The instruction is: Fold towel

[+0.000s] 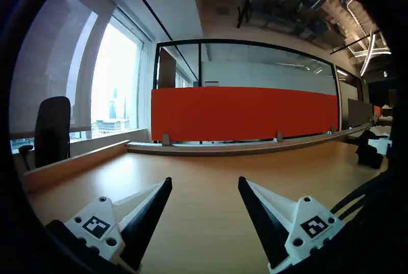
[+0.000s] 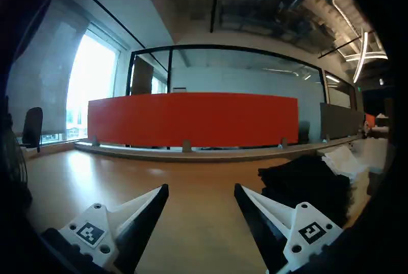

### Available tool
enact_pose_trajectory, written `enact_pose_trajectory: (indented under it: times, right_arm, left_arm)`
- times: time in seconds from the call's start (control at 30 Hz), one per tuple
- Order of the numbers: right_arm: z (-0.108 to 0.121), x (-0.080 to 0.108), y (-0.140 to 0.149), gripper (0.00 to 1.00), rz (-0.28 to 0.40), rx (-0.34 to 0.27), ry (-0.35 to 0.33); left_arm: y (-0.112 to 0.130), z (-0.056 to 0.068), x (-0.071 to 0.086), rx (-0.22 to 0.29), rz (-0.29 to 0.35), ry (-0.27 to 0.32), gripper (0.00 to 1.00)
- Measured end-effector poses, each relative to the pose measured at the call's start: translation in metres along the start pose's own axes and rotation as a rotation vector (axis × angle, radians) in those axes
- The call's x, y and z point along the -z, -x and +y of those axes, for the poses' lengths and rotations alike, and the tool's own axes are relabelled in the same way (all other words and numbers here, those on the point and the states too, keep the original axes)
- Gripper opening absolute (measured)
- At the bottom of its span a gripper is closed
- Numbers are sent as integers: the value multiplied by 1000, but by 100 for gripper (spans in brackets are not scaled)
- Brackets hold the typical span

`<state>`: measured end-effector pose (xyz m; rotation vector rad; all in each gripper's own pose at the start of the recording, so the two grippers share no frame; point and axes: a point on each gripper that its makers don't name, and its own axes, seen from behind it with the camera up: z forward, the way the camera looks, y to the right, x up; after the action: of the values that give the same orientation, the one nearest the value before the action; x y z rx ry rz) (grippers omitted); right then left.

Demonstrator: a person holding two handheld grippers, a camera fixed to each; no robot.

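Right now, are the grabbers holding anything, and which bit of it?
Nothing is held. The left gripper is open above the table, and the right gripper is open too, with the pile of dark cloth lying apart to its right.

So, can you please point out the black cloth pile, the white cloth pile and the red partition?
black cloth pile [image 2: 306, 187], right gripper view, middle of heap
white cloth pile [image 2: 344, 162], right gripper view, nearest fold
red partition [image 2: 194, 118], right gripper view, panel centre
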<state>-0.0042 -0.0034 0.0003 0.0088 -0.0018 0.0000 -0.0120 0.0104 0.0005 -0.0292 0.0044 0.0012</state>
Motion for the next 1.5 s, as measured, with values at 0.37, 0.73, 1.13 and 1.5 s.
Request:
enact_pose_trajectory:
  times: [0.37,0.73,1.13,1.5]
  right_arm:
    - [-2,1,-1,100,1,-1,-6]
    - [-1,1,-1,100,1,0,-2]
    - [0,1,-1,100,1,-1,4]
    - [0,1,-1,100,1,-1,4]
  left_arm:
    - [0,0,1,0,0,0,96]
    - [0,0,0,0,0,0,96]
    - [-1,-1,1,0,0,0,96]
    - [-3,-1,1,0,-1,0,96]
